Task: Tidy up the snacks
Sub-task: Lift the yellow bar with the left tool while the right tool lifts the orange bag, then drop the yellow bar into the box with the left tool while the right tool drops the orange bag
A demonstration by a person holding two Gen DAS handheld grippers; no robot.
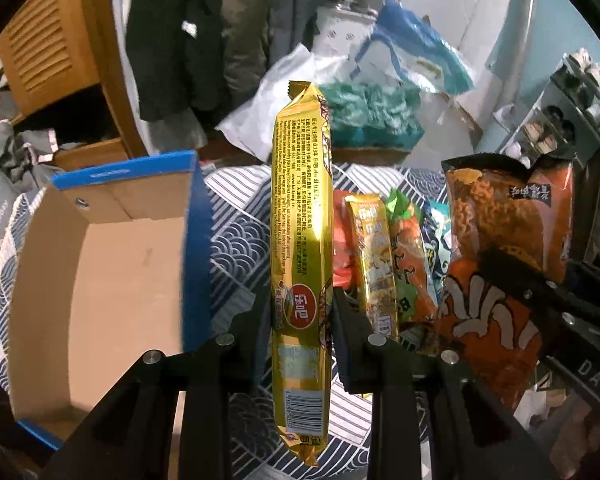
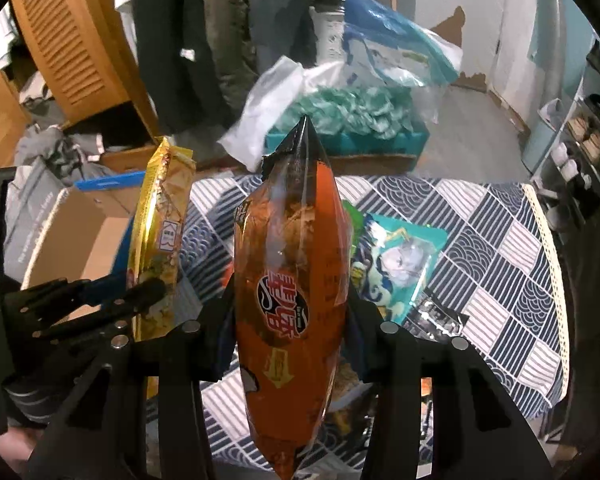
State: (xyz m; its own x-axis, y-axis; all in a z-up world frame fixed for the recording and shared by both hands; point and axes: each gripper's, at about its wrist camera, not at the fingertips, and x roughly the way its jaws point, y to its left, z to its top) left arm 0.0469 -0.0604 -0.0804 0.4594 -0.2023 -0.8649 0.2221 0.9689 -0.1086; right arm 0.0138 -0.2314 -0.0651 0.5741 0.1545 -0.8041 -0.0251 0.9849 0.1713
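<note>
My left gripper (image 1: 300, 312) is shut on a long gold snack packet (image 1: 302, 240) and holds it upright above the table; the packet also shows at the left of the right wrist view (image 2: 160, 236). My right gripper (image 2: 292, 308) is shut on an orange snack bag (image 2: 292, 280), held upright; the bag shows at the right of the left wrist view (image 1: 500, 264). An open cardboard box (image 1: 100, 280) with a blue rim stands at the left. Several more snack packets (image 1: 388, 264) lie on the table, among them a teal packet (image 2: 400, 260).
The table wears a blue-and-white patterned cloth (image 2: 500, 248). Behind it lie white and blue plastic bags (image 2: 360, 92) and a wooden cabinet (image 2: 72, 48) with hanging clothes. A shoe rack (image 1: 572, 108) stands at the right.
</note>
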